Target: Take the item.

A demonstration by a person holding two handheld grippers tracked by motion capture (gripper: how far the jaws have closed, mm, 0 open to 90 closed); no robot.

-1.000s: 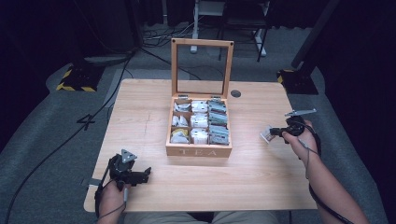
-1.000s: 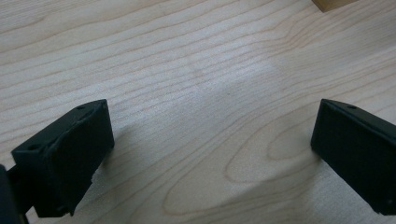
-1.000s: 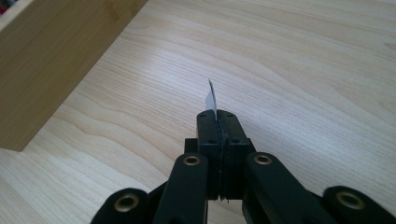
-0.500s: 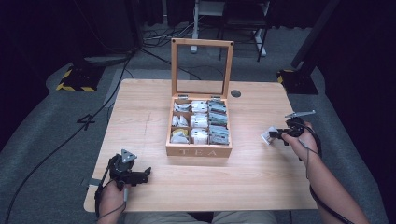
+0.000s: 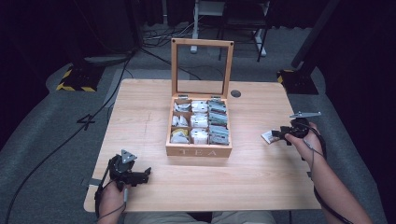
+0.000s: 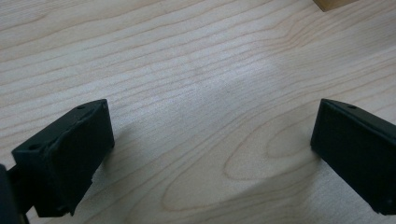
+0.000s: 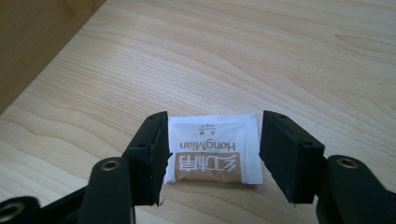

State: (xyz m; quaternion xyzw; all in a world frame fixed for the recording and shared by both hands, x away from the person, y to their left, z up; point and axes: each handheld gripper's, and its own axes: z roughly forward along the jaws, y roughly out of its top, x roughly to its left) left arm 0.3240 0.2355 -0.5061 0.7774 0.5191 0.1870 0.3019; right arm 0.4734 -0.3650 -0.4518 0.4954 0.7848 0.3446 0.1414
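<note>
Tea box (image 5: 198, 150) left of sachet (image 5: 268, 136)

Worktop (image 5: 140, 116): pale wood, wavy grain lines with oval knots. Tea box (image 5: 198, 150): light honey-coloured wood, "TEA" in faint letters on its front wall; sachets inside white, grey and one yellowish. Sachet (image 7: 212, 148) between the right gripper's (image 7: 212, 156) jaws: white, with a tan-brown band bearing white characters and dark "HongMian" lettering. Both grippers black, left gripper (image 6: 212, 154) included; grey three-cornered plates on top. Floor grey; yellow-and-black striped base (image 5: 77, 80) at far left.
</note>
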